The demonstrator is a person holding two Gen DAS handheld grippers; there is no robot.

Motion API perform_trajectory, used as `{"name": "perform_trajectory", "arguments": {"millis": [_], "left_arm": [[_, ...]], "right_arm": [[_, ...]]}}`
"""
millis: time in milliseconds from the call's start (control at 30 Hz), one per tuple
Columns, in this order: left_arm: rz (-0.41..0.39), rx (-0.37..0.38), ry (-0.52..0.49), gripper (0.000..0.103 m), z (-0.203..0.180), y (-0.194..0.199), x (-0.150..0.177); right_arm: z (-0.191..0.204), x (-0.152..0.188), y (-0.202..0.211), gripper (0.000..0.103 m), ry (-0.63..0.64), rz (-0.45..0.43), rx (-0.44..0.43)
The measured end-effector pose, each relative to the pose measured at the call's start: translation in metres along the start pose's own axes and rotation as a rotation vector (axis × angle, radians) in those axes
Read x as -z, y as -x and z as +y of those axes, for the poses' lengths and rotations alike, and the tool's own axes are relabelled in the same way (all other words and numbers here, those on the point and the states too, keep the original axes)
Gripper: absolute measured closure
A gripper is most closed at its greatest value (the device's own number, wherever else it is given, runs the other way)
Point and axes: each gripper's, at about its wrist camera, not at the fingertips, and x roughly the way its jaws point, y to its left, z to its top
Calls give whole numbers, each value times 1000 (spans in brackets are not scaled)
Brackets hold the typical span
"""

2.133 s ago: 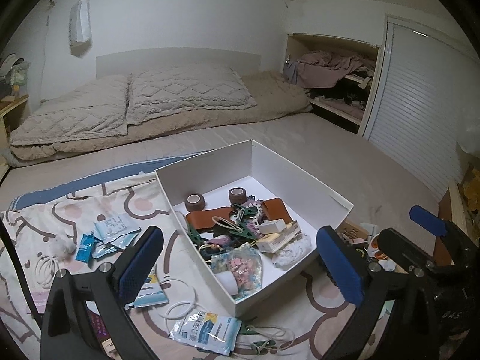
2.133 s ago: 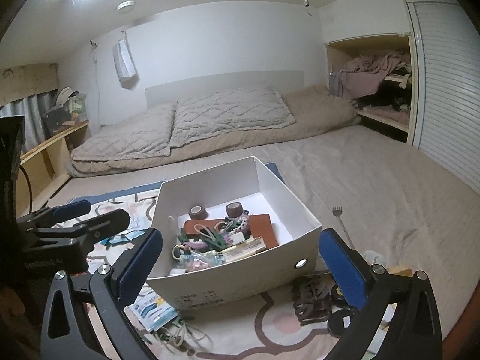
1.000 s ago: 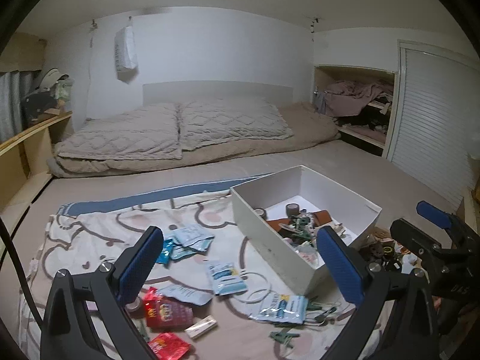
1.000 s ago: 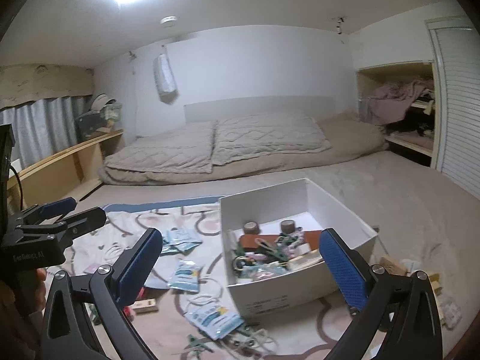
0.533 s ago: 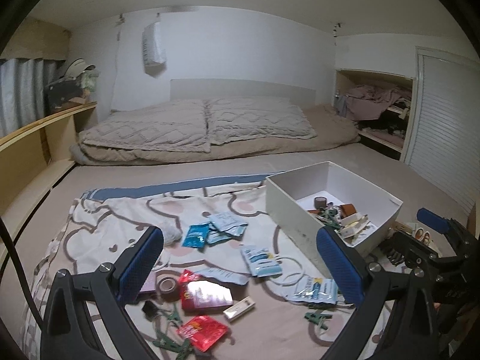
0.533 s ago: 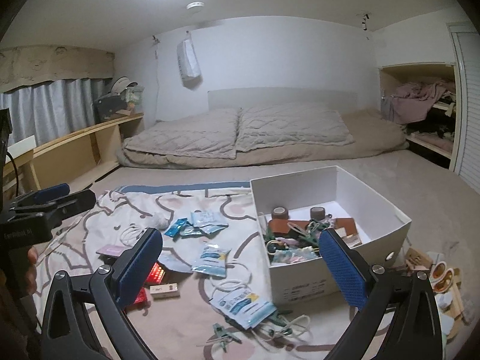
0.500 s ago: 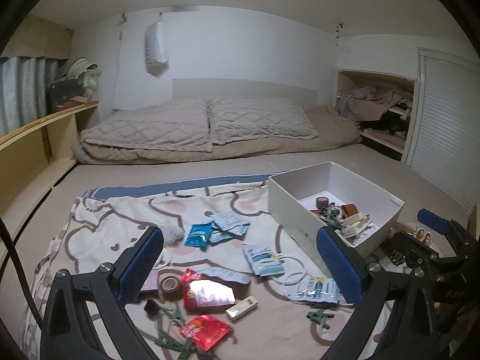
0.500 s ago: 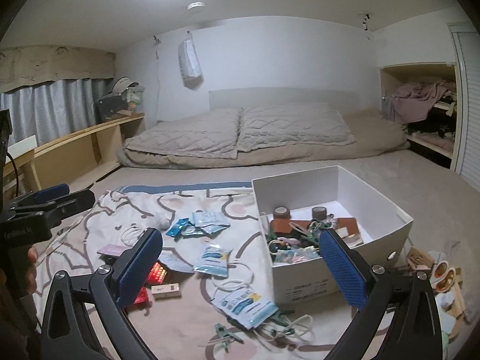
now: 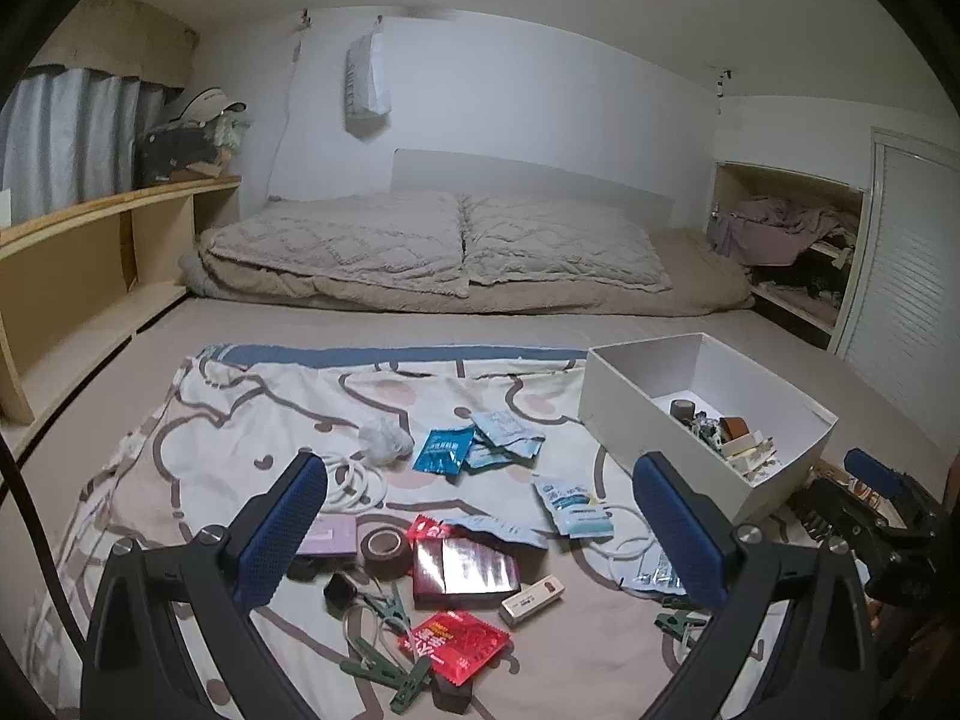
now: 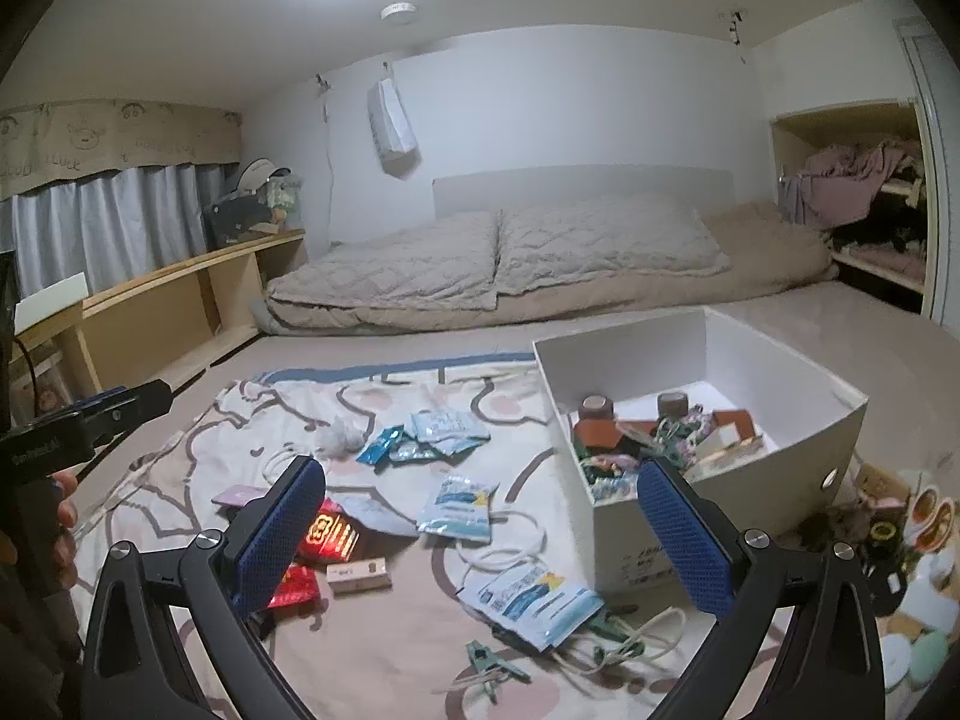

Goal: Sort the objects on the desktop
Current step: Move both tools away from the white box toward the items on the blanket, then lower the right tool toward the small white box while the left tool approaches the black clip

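Note:
A white box (image 9: 630,408) (image 10: 708,516) stands at the right on a patterned cloth (image 9: 252,414), holding tape rolls, clips and small items. Loose things lie on the cloth: blue sachets (image 9: 443,449), a brown tape roll (image 9: 384,543), a dark red pack (image 9: 465,567), a red packet (image 9: 453,645), green clips (image 9: 384,669), a white stick (image 9: 533,591) and white cords (image 9: 354,480). My left gripper (image 9: 480,531) hangs open over the red pack, empty. My right gripper (image 10: 480,531) is open and empty above the sachets (image 10: 462,504) left of the box.
The cloth lies on a bed with two grey pillows (image 9: 432,246) at the far end. A wooden shelf (image 9: 90,240) runs along the left wall. More small items (image 10: 888,534) lie right of the box. A closet nook (image 9: 792,240) is at the right.
Both grippers have drawn back and swung left from the box, bringing the scattered items on the cloth into view. Both stay open and empty.

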Motion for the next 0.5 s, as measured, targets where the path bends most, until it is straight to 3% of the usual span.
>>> {"name": "perform_trajectory", "arguments": {"millis": [300, 500], "left_arm": [[42, -24, 25, 1, 14, -11, 26], [116, -48, 59, 0, 28, -20, 51]], "right_arm": [[6, 31, -16, 0, 12, 68, 5], [7, 47, -25, 0, 23, 121, -4]]}}
